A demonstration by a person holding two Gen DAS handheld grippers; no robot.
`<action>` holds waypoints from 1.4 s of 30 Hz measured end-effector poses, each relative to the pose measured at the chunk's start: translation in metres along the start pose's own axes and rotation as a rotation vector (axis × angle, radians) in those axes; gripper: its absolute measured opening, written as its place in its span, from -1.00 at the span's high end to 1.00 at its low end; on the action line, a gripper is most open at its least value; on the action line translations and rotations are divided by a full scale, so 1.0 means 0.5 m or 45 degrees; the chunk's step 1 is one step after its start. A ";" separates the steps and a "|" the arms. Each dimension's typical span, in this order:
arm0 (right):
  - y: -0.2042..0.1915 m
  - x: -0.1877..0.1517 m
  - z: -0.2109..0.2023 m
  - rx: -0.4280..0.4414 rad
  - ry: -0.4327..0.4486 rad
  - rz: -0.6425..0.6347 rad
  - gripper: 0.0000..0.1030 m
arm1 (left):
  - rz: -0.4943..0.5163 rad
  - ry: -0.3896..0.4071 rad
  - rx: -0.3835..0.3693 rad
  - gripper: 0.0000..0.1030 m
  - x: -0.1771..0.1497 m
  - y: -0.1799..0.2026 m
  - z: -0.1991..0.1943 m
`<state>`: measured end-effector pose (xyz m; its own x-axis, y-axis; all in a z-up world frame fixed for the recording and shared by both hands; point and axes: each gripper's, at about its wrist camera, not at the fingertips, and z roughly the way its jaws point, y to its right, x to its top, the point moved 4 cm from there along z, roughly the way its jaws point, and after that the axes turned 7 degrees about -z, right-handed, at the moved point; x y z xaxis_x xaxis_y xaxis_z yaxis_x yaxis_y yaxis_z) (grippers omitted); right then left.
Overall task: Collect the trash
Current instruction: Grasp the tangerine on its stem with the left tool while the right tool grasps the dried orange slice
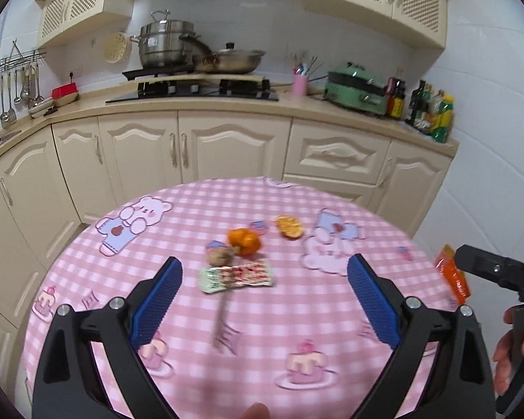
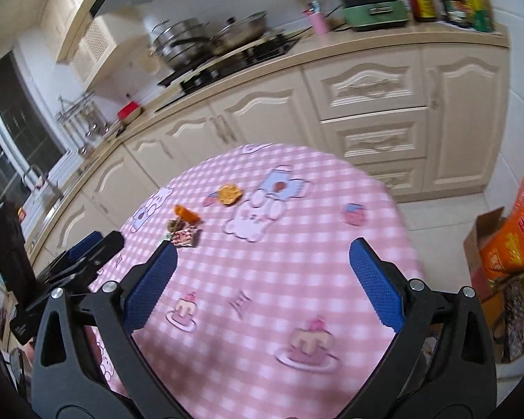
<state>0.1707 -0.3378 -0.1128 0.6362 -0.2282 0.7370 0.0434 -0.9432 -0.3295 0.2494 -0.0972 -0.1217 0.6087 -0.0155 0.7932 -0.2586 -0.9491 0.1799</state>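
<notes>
Mid-table on the pink checked cloth (image 1: 192, 209): crumpled wrapper (image 1: 239, 276), brown scrap (image 1: 220, 255) and orange peel (image 1: 244, 241) touching in a cluster, a blurred fork (image 1: 223, 317) just beneath, second peel (image 1: 289, 226) a little apart. Left gripper (image 1: 264, 272) spread wide above the cluster, holding nothing. Right gripper (image 2: 263, 258) equally wide, empty, off to the right. Cream kitchen cabinets (image 1: 227, 146) behind.
</notes>
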 end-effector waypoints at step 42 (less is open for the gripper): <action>-0.092 0.089 0.381 -0.025 -0.206 -0.328 0.29 | -0.039 -0.090 -0.091 0.29 0.039 -0.110 0.194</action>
<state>0.3438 -0.2585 -0.1773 0.7207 0.0590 0.6907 0.2053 -0.9699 -0.1313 0.3483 -0.0760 -0.1728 0.6679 -0.0113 0.7442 -0.2905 -0.9245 0.2466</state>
